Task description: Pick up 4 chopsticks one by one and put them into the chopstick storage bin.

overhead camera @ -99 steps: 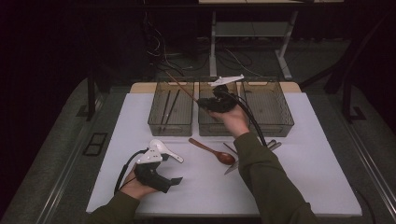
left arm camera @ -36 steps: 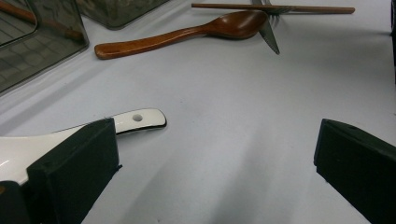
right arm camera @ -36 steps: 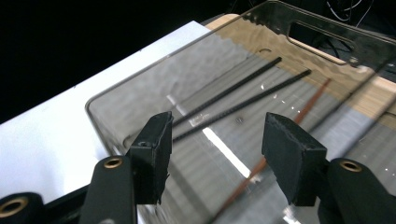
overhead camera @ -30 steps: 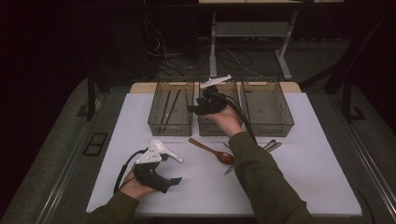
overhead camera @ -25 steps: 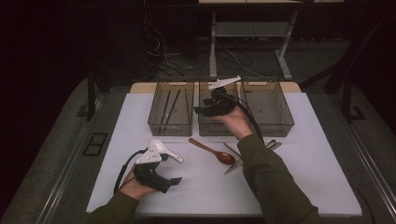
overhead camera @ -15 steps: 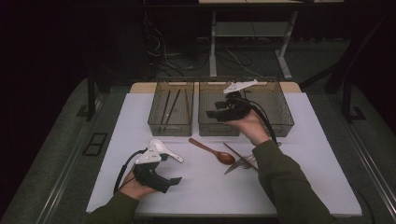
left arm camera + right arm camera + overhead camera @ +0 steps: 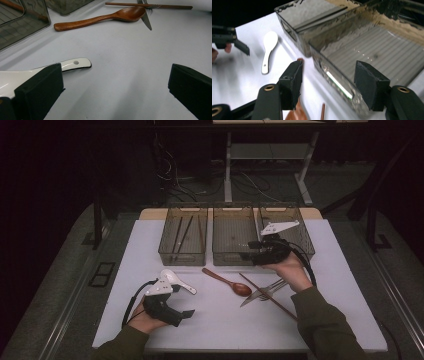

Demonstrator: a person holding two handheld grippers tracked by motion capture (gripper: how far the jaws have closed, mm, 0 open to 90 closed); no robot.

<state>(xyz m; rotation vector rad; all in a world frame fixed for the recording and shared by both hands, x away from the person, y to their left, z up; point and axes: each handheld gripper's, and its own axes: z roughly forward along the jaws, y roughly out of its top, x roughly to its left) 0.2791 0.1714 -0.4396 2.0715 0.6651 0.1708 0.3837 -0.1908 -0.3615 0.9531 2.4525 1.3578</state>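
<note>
Spoons number two, wooden spoon (image 7: 227, 282) and white spoon (image 7: 178, 281); three bins (image 7: 235, 234); both grippers, left gripper (image 7: 186, 314) and right gripper (image 7: 246, 255), gape empty

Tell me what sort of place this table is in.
Probably a lab or test workshop, not a kitchen: a white table in a dark room, loose cables on the floor behind it, and three clear bins for sorting a wooden spoon and other cutlery.

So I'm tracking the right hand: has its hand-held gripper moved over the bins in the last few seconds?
Yes. The right hand-held gripper has shifted right, from over the middle bin toward the right bin and nearer their front edge.
</note>
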